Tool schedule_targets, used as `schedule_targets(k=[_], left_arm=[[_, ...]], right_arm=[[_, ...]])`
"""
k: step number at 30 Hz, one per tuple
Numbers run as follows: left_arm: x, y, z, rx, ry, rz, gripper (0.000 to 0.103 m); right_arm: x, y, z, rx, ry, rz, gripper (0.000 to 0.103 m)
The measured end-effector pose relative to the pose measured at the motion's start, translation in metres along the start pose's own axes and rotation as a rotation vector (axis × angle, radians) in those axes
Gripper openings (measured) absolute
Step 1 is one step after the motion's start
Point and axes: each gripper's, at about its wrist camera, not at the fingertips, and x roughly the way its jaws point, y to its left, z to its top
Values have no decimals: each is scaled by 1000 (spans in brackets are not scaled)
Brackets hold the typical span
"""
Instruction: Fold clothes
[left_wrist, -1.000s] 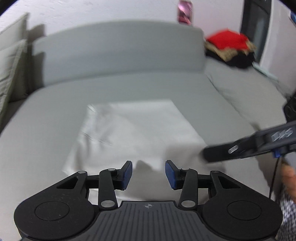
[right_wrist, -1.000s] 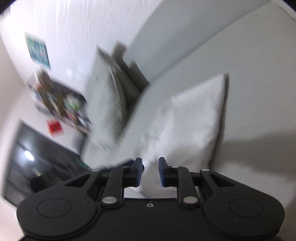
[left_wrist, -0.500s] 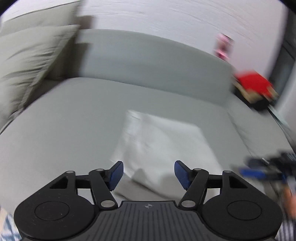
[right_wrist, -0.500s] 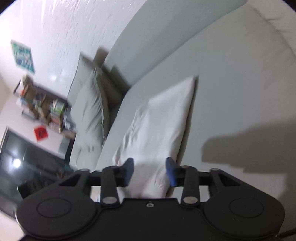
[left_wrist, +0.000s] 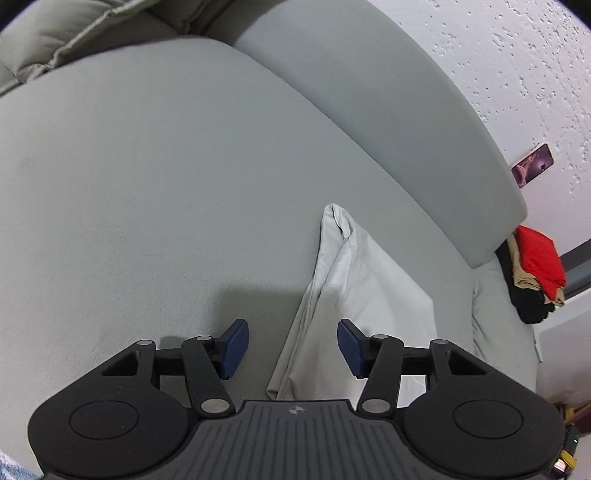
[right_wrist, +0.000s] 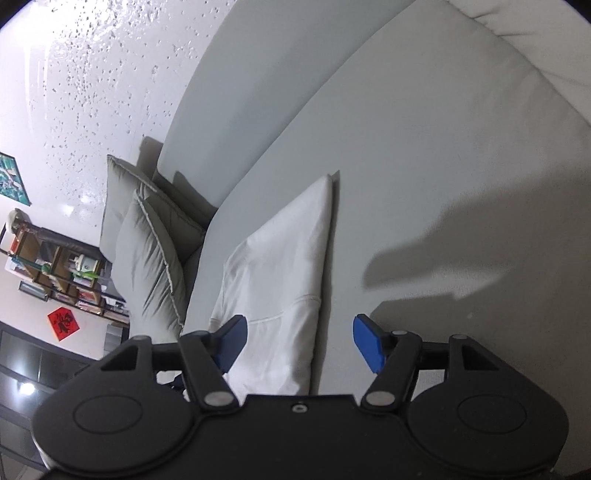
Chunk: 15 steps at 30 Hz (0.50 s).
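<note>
Over the folded white garment (right_wrist: 280, 266), both jaws now stand wider apart.

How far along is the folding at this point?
Looks done: the white garment lies folded into a flat rectangle on the grey sofa. In hand: nothing; left gripper and right gripper straddle its opposite edges, jaws apart. Left: probably another fold.

Grey sofa (left_wrist: 155, 177) bears a folded white garment (left_wrist: 373, 280), probably trousers
</note>
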Motion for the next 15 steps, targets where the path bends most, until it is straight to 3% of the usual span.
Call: schedule_targets(k=[6, 9, 15], left_arm=[[16, 4, 5, 7, 106, -74, 50], [24, 10, 7, -27, 182, -156, 49], [49, -9, 14, 69, 268, -170, 49]], right_arm=[[12, 4, 11, -44, 80, 5, 51], [24, 6, 21, -57, 132, -17, 48], [40, -3, 40, -17, 162, -32, 41]])
